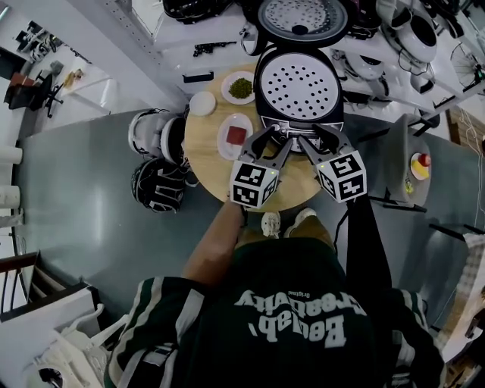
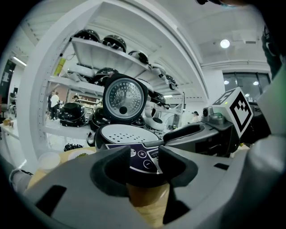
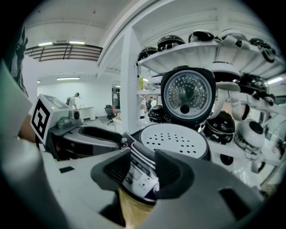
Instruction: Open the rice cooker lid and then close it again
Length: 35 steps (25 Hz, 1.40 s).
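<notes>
A black rice cooker (image 1: pixel 297 91) stands on a round wooden table (image 1: pixel 208 151), its lid (image 1: pixel 301 17) raised upright behind it. A white perforated plate covers the pot. In the head view both grippers sit side by side at the cooker's front edge: my left gripper (image 1: pixel 274 139) and my right gripper (image 1: pixel 318 140), each open and holding nothing. In the left gripper view the left gripper (image 2: pixel 144 162) frames the purple control panel (image 2: pixel 143 156), with the lid (image 2: pixel 125 98) standing beyond. In the right gripper view the right gripper (image 3: pixel 143 172) also frames the panel, with the lid (image 3: pixel 187 95) upright behind.
On the table's left half lie a dish of green beans (image 1: pixel 240 87), a dish with something red (image 1: pixel 236 136) and a small white bowl (image 1: pixel 202 104). More cookers (image 1: pixel 155 135) sit on the floor to the left. Shelves of appliances (image 1: pixel 409 30) stand behind.
</notes>
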Motion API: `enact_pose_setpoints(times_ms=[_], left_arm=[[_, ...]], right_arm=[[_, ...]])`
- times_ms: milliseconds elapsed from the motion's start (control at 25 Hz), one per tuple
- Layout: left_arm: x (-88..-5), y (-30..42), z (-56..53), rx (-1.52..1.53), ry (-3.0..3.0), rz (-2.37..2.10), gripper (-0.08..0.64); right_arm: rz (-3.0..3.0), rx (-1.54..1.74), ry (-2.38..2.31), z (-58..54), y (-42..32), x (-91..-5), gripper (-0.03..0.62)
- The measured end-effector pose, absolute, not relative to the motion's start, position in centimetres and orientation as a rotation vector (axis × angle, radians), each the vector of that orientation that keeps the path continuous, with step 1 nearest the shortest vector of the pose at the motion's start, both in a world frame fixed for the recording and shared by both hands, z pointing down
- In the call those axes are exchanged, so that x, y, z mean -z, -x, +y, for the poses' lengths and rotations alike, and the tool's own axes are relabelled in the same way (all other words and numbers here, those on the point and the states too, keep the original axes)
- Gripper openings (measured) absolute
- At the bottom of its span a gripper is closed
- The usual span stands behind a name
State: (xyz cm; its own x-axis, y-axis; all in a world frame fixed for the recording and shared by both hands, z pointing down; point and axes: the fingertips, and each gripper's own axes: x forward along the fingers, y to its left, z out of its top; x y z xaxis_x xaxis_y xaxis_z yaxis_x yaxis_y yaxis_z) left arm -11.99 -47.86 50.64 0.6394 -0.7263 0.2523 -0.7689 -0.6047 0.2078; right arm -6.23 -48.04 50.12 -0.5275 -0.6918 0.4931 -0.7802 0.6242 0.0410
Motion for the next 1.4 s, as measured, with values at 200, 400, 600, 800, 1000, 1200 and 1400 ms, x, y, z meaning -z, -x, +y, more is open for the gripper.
enact_pose_setpoints(times_ms=[200, 400, 600, 800, 1000, 1200, 1400], left_arm=[[-50.6, 11.9, -47.6, -0.246, -2.581, -1.241, 0.205], [-49.1, 12.2, -47.1, -0.273, -2.586, -1.307, 0.227], [-44.0, 12.5, -46.7, -0.191, -2.591, -1.43, 0.229], [-38.0, 12.1, -45.1, -0.088, -2.616, -1.573, 0.235], [-33.8, 10.7, -41.9, -0.037, -2.64, -1.718, 0.236], [-32.2, 8.9, -38.7, -0.017, -2.631, -1.782, 0.238], [-31.4, 7.4, -36.7, -0.016, -2.62, -1.817, 0.239]], right_arm=[[-2.361, -0.175, -1.125, -47.4, 6.0, -50.3, 0.198], [-2.456, -0.148, -1.248, -47.9, 3.9, -46.7, 0.199], [-2.538, -0.106, -1.318, -48.1, 1.5, -42.0, 0.21], [-2.62, -0.067, -1.393, -46.4, -1.5, -37.4, 0.218], [-2.643, -0.002, -1.441, -43.4, -4.9, -35.2, 0.218], [-2.68, 0.013, -1.454, -40.3, -7.5, -34.4, 0.218], [-2.7, 0.052, -1.428, -39.2, -8.8, -33.9, 0.218]])
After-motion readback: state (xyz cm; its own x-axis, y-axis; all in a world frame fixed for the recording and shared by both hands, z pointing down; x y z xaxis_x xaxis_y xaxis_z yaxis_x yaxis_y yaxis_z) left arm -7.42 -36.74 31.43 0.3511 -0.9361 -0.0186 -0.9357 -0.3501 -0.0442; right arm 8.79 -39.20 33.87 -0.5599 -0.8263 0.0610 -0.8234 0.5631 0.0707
